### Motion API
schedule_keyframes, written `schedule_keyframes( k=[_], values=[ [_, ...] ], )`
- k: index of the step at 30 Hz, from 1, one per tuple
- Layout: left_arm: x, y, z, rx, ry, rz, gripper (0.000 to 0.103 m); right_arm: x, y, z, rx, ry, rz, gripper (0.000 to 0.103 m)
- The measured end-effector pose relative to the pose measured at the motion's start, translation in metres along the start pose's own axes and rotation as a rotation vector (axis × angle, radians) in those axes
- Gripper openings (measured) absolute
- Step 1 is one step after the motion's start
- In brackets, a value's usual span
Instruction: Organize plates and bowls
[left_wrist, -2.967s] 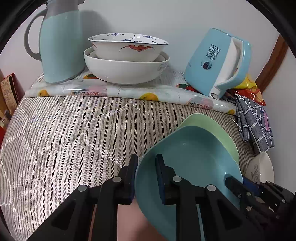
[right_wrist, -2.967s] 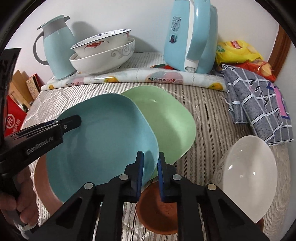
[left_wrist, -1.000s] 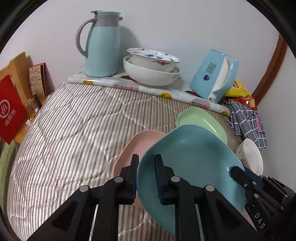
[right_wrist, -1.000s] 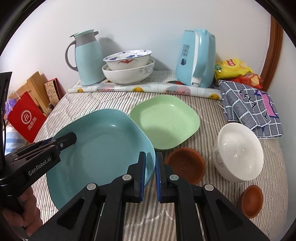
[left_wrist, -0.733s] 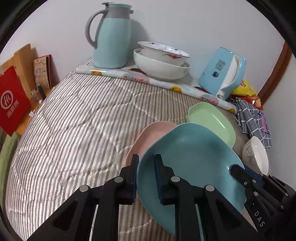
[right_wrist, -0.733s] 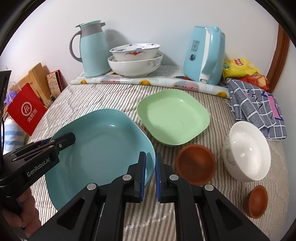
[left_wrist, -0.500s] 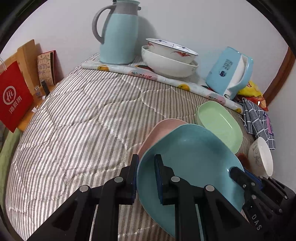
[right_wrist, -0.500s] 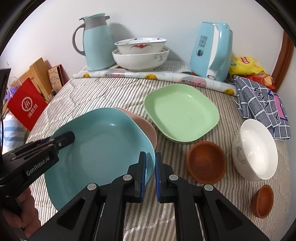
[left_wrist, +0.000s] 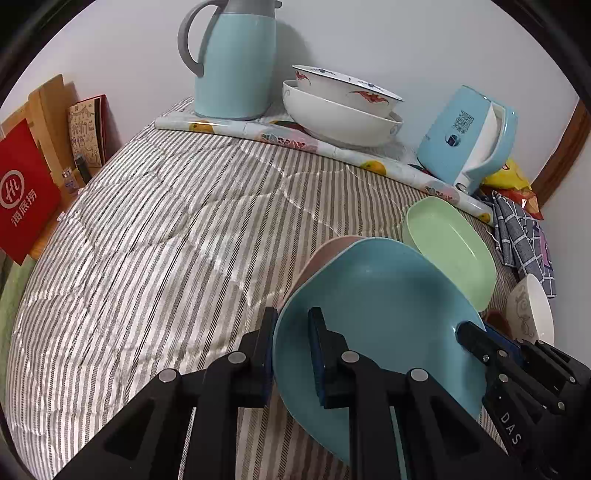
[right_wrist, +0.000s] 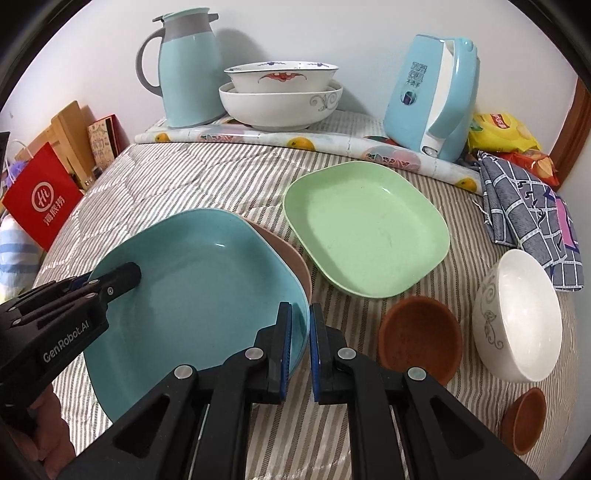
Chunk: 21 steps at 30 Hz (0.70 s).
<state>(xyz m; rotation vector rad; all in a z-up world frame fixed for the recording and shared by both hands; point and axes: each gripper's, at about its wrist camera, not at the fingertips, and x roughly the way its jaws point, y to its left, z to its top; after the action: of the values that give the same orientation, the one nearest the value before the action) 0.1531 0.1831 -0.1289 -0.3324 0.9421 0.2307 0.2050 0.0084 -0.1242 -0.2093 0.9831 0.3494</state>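
A teal plate (left_wrist: 380, 295) (right_wrist: 199, 277) is held by both grippers above a pink plate (left_wrist: 325, 251) (right_wrist: 291, 258) that lies on the striped cloth. My left gripper (left_wrist: 291, 332) is shut on the teal plate's left rim; it shows in the right wrist view (right_wrist: 122, 277). My right gripper (right_wrist: 300, 332) is shut on the plate's right rim; it shows in the left wrist view (left_wrist: 476, 332). A green plate (left_wrist: 450, 247) (right_wrist: 365, 229) lies to the right. A white bowl (right_wrist: 517, 317), a brown bowl (right_wrist: 421, 336) and a small brown bowl (right_wrist: 524, 424) sit further right.
Two stacked white bowls (right_wrist: 280, 96) (left_wrist: 343, 110), a teal jug (right_wrist: 188, 70) (left_wrist: 236, 59) and a blue kettle (right_wrist: 432, 96) (left_wrist: 469, 136) stand at the back on a fruit-print mat (right_wrist: 295, 142). A checked cloth (right_wrist: 532, 206) and snack bags (right_wrist: 502, 136) lie right. A red bag (right_wrist: 40, 195) stands left.
Both grippers have carried the teal plate back and left, off the green plate and over the pink plate. The brown bowls and white bowl have come into fuller view.
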Motion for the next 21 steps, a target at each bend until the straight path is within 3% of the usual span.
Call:
schedule_keyframes(
  k=[21],
  values=[
    [0.020,-0.002,-0.002,0.019,0.038,0.018,0.017,0.021,0.007,0.014,-0.080,-0.011,-0.017,0.012]
  ],
)
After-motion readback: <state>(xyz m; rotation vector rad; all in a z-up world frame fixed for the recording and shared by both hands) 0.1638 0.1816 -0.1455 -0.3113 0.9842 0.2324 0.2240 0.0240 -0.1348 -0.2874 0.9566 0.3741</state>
